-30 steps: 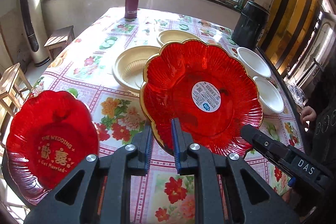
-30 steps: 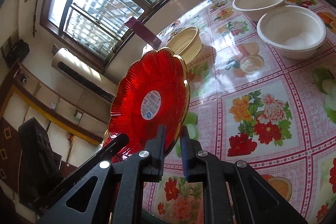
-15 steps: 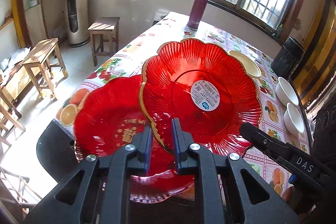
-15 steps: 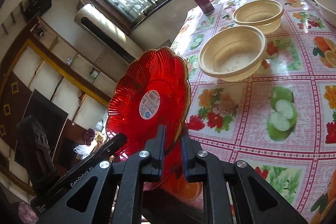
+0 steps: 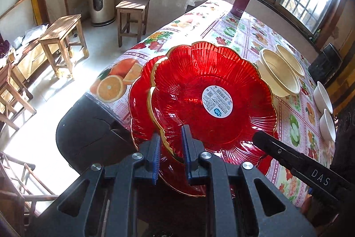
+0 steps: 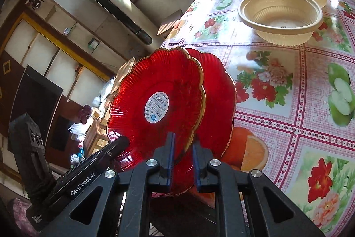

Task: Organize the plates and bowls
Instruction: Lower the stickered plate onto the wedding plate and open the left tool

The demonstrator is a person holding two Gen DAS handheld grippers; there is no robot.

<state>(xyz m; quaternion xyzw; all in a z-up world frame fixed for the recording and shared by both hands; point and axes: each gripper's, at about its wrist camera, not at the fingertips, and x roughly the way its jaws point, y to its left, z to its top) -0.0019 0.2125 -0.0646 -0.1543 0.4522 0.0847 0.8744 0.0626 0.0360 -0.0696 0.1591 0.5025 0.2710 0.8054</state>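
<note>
I hold the red plate (image 5: pixel 213 99) by its gold rim, tilted, directly over a second red plate (image 5: pixel 138 103) that lies at the near corner of the bench (image 5: pixel 241 37). My left gripper (image 5: pixel 170 149) has its jaws clenched on the rim at one side; my right gripper (image 6: pixel 182 151) pinches the same rim at another point, jaws likewise clamped on it.

I judge the step in hand to be stacking: the two red plates go together. The next move calls for levelling the held plate, lining its scalloped edge up with the one below, lowering it until it nests, and only then letting go, both sides together so it does not tip.

The left view takes in two white bowls (image 5: pixel 325 109) at the far bench edge and wooden stools (image 5: pixel 64 41) on the floor. The right view misses those but shows the two cream bowls (image 6: pixel 280 14) closer, standing apart.
</note>
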